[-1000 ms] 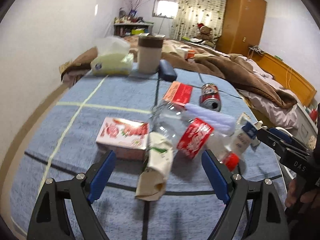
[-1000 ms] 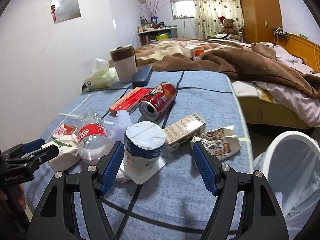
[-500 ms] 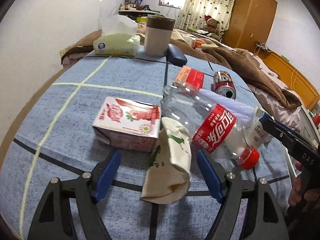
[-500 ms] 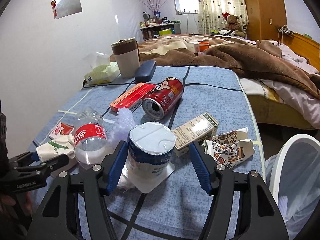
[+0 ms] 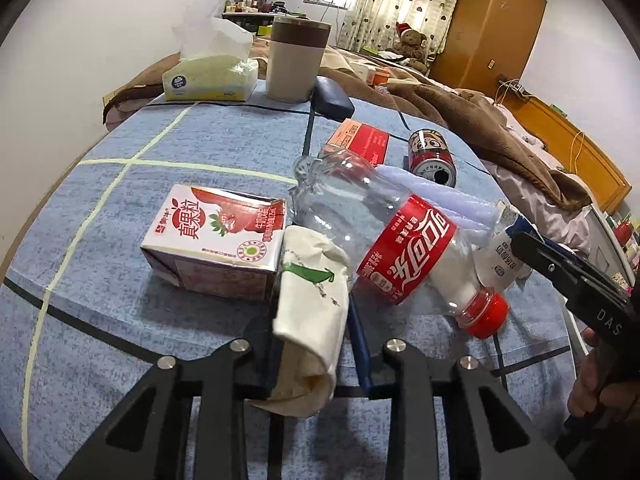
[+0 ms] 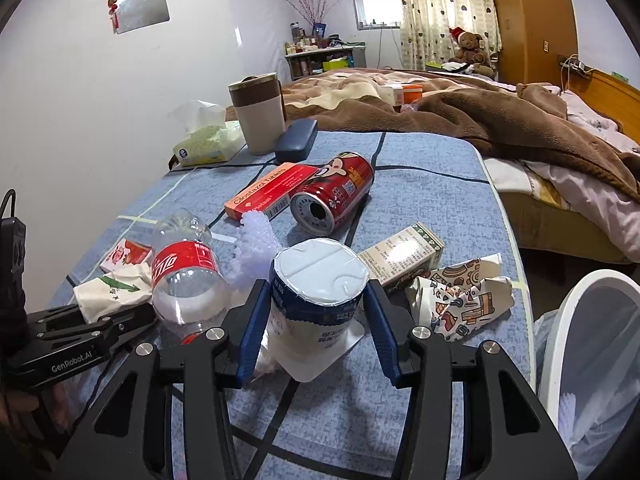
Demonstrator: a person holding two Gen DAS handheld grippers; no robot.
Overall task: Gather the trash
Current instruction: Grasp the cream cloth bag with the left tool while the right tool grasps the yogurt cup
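My left gripper (image 5: pixel 314 320) is shut on a crumpled white paper cup (image 5: pixel 312 304) with green print, which lies on the blue cloth (image 5: pixel 160 152) beside a strawberry milk carton (image 5: pixel 216 240) and a clear cola bottle (image 5: pixel 400 248). The right gripper (image 6: pixel 316 308) straddles an upturned white and blue yogurt cup (image 6: pixel 318 280). Its jaws are closing and the blue pads (image 6: pixel 254 320) meet the cup's sides. The right wrist view shows the left gripper (image 6: pixel 100 328) low at the left, and the crumpled cup (image 6: pixel 108 292).
Across the cloth lie a red can (image 6: pixel 336 196), a red tablet box (image 6: pixel 272 192), a tan carton (image 6: pixel 404 256) and patterned crumpled paper (image 6: pixel 460 300). A bagged white-rimmed bin (image 6: pixel 560 320) stands right of the table. A tissue box (image 5: pixel 212 76), mug (image 5: pixel 296 64) and dark case (image 5: pixel 332 100) sit at the back.
The left jaws came down around the crumpled cup and closed on it. The right jaws narrowed from well apart until they met the yogurt cup's sides.
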